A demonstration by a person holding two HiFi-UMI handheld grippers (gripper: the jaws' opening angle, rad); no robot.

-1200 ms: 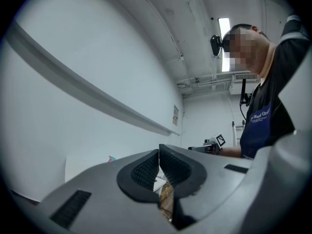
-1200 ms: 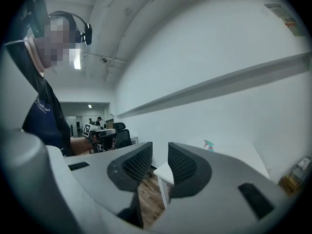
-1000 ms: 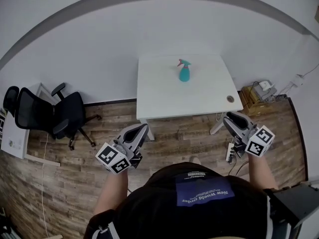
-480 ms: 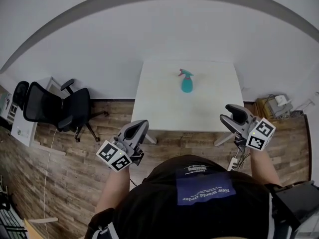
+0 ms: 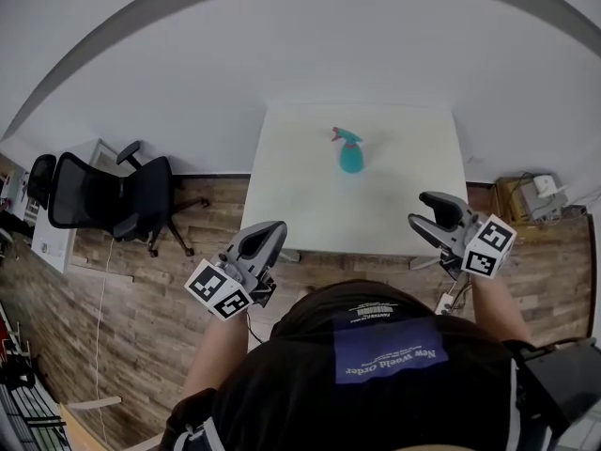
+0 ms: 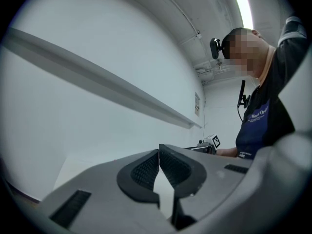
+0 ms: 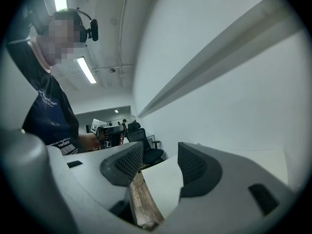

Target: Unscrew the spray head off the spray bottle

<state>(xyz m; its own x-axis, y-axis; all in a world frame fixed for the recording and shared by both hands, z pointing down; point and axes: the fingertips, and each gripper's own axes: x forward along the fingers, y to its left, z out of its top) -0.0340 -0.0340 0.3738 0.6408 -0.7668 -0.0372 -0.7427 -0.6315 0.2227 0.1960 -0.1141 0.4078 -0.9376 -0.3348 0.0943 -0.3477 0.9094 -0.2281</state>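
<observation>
Two grippers short of desk near edge, both over wood floor.

Left gripper: fingers pressed together, empty.

Right gripper: fingers spread, just been opening, nothing between.

Spray bottle: teal, upright, spray head on, toward desk far edge at 12 o'clock, well apart from both grippers.

Writing: white print on blue shirt patch, upside down, not surely readable.

Room: white desk top shows all round bottle. Office chair at 9 o'clock, apart from desk left edge.
</observation>
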